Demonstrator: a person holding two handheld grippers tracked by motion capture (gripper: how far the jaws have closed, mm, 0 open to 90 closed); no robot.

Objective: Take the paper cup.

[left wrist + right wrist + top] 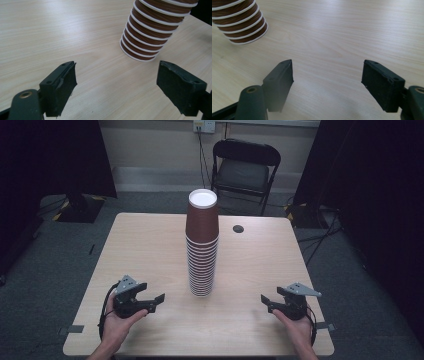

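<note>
Right gripper view: right gripper (327, 75) wide, empty.

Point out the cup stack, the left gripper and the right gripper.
cup stack (202, 247), high view, on its ribbed middle.
left gripper (156, 301), high view, between its open fingertips.
right gripper (266, 301), high view, between its open fingertips.

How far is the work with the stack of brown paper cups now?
Nothing looks done yet: the tall stack of brown paper cups stands whole and upside down on the wooden table. The left tool and right tool are open and empty beside it. All handling is left.
</note>
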